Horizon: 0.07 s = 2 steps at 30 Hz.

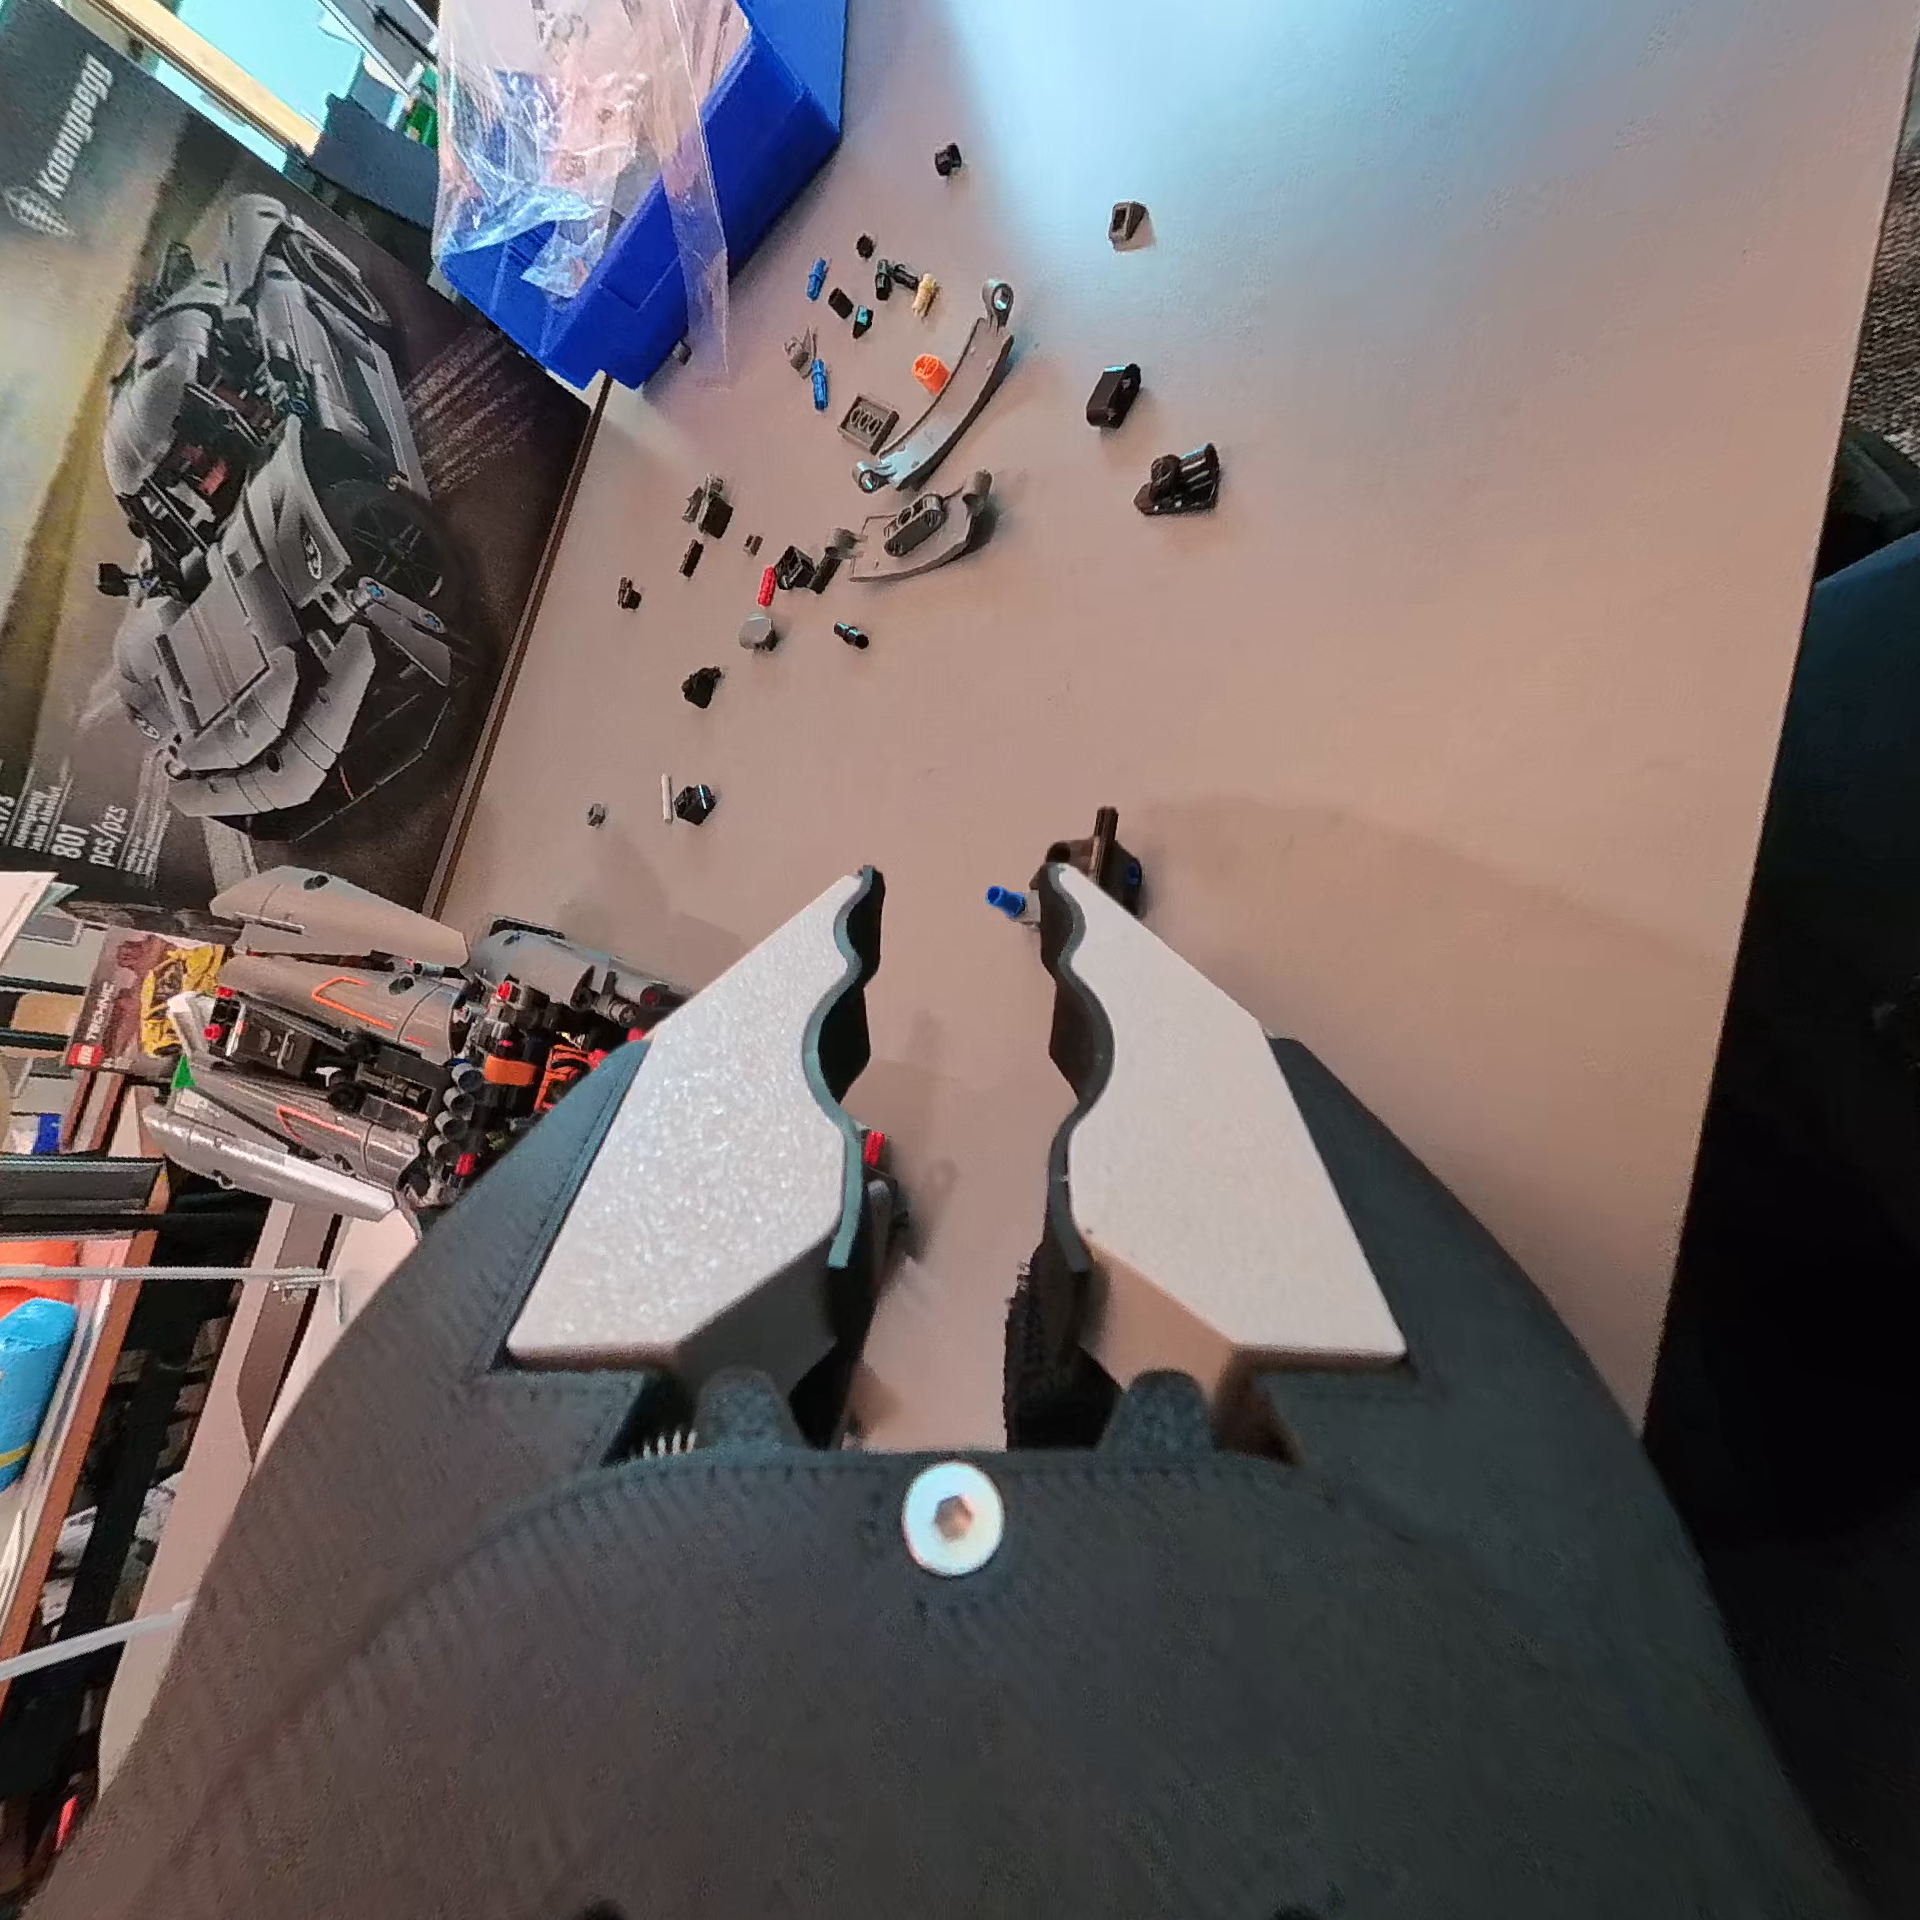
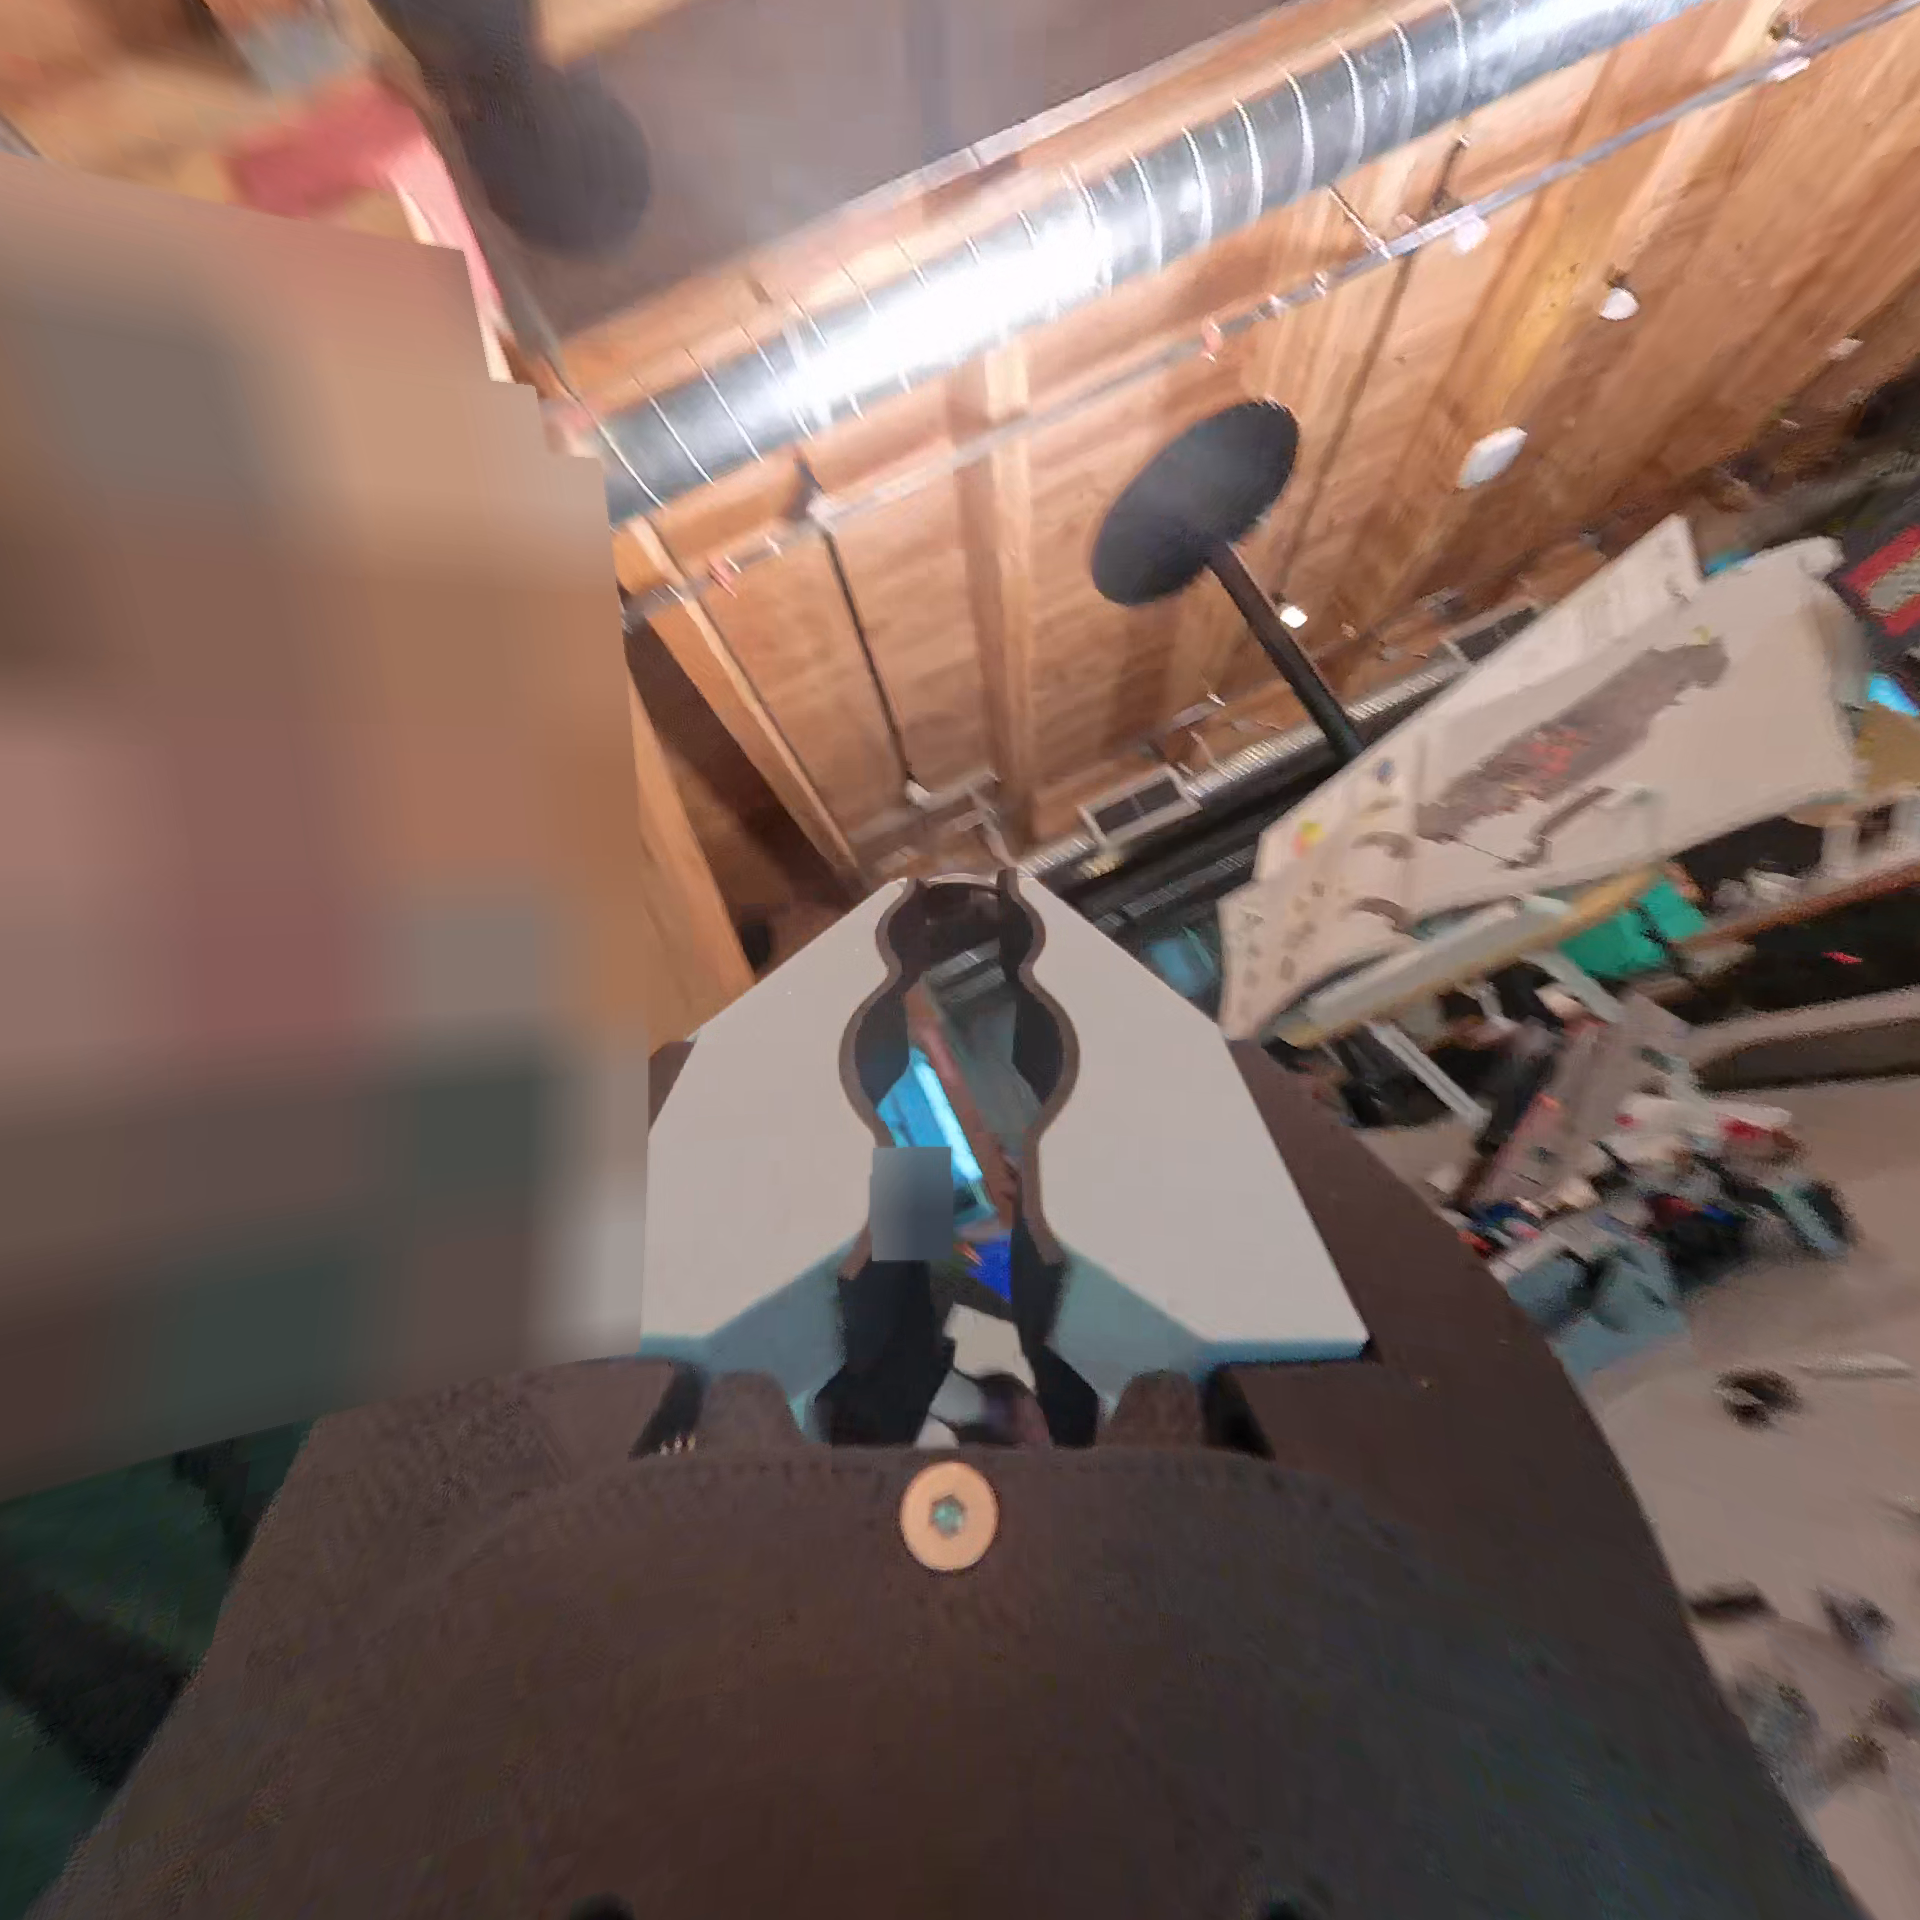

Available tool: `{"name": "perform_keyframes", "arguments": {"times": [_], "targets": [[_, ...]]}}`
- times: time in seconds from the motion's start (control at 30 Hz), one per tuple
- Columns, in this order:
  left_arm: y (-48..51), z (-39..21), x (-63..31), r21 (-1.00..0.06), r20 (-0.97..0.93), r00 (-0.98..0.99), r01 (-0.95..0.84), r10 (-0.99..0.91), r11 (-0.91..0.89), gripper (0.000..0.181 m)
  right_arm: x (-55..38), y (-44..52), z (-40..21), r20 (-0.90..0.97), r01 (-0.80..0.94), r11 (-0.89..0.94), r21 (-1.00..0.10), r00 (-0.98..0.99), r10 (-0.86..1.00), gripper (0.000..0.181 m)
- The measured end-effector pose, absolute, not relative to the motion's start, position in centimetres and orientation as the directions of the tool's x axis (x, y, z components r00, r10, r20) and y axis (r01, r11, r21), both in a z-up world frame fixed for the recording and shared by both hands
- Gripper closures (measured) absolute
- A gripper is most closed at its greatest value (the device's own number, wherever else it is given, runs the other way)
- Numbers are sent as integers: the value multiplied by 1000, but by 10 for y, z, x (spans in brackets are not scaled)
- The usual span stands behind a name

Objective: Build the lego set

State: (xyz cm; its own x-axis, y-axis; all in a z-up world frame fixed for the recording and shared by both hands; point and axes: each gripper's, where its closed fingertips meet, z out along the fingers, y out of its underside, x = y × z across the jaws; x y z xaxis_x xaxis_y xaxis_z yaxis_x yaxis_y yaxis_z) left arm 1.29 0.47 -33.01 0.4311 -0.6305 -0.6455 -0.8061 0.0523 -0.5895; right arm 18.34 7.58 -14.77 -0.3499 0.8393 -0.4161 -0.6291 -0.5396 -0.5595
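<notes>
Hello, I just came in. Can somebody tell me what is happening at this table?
A person is building a lego set with two handheld grippers. The left gripper is open and empty above the table, close to a small blue pin. The half-built car sits at the side. The right gripper is shut and points towards the ceiling.

Left gripper (image 1: 961, 891): grey wavy-edged fingers (image 1: 727, 1091) with dark inner pads, black ribbed printed body, silver hex screw (image 1: 952, 1519) centred behind fingers. Right gripper (image 2: 961, 883): identical build.
</notes>
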Motion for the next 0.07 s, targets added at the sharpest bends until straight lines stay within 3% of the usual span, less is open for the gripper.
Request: {"name": "perform_keyframes", "arguments": {"times": [0.03, 0.07], "targets": [[4, -331, 12, -590, -641, 432, -806, -634, 47, 152, 176, 76, -153, -426, -607, -505, -614, -284, 859, 169], [4, -332, 11, -592, -637, 435, -805, -636, 42, 152, 170, 74, -159, -426, -582, -467, -666, -218, 878, 169]]}}
